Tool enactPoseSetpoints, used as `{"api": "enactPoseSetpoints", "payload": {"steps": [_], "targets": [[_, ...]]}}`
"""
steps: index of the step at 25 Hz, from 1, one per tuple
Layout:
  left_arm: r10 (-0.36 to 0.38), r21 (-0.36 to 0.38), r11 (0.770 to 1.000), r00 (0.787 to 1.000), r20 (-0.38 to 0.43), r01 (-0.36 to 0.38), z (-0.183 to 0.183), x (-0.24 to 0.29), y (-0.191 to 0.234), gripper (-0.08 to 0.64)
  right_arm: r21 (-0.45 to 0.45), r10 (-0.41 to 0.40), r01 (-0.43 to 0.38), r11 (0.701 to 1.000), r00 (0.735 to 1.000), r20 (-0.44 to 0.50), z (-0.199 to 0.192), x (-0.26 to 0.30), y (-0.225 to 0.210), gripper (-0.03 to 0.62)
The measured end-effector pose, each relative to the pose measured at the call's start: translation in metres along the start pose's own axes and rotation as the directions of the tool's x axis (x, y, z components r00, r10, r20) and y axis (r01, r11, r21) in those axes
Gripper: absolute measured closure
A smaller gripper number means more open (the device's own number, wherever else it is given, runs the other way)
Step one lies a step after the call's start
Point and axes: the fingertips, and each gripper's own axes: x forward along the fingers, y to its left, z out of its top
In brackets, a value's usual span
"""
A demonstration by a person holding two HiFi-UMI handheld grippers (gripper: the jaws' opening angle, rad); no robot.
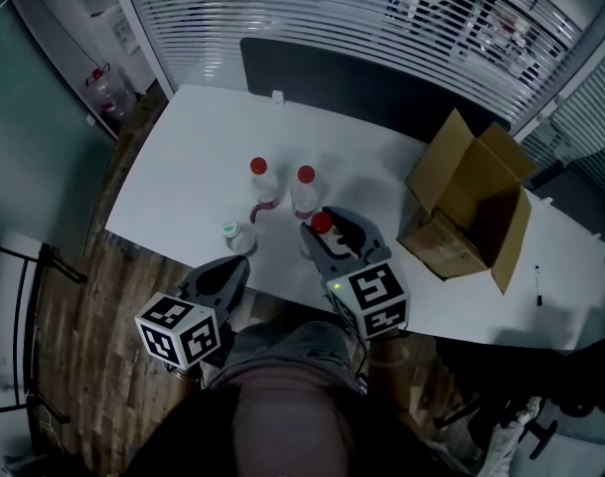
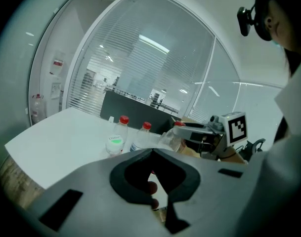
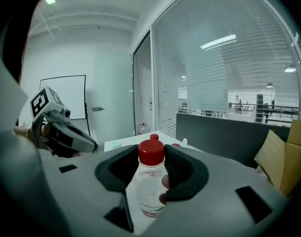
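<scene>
Right gripper view shows the right tongs (image 3: 151, 154) clamped on a red-capped bottle (image 3: 149, 186); the head view mostly hides that. Left tongs (image 2: 152, 151) look closed and empty, at the bench (image 1: 183, 157) near edge.

Right gripper (image 3: 151, 157) shell: grey plastic, matt, smooth; inner jaw pads darker, dull, rubbery-looking. Left gripper (image 2: 152, 152) has the same grey matt plastic and the same dark pads. Marker cube (image 1: 375, 299) — flat white faces, matt black print. Bottle (image 3: 149, 189) in the right jaws: clear plastic, glossy, highlights on the wall; its red cap (image 3: 151, 151) is smooth opaque plastic with slight sheen. Another bottle (image 1: 264, 185) and its neighbour (image 1: 305, 195) look the same, clear plastic and red caps. Table (image 1: 173, 177) top white, smooth, low sheen — material cannot be told. Box (image 1: 471, 202): brown cardboard, matt. Floor (image 1: 78, 336): wood-look planks, dull. Glass wall (image 1: 332, 8) glossy.
</scene>
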Motion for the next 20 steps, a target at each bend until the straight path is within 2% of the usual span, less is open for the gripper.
{"api": "enactPoseSetpoints", "payload": {"steps": [9, 20], "targets": [[-0.013, 0.017, 1.0, 1.0, -0.007, 0.013, 0.0, -0.007, 0.018, 0.552, 0.018, -0.034, 0.036, 0.999, 0.997, -0.068, -0.043, 0.032, 0.006, 0.416], [-0.007, 0.009, 1.0, 1.0, -0.012, 0.007, -0.005, -0.014, 0.031, 0.552, 0.002, -0.051, 0.051, 0.999, 0.991, -0.122, -0.066, 0.047, 0.01, 0.416]]}}
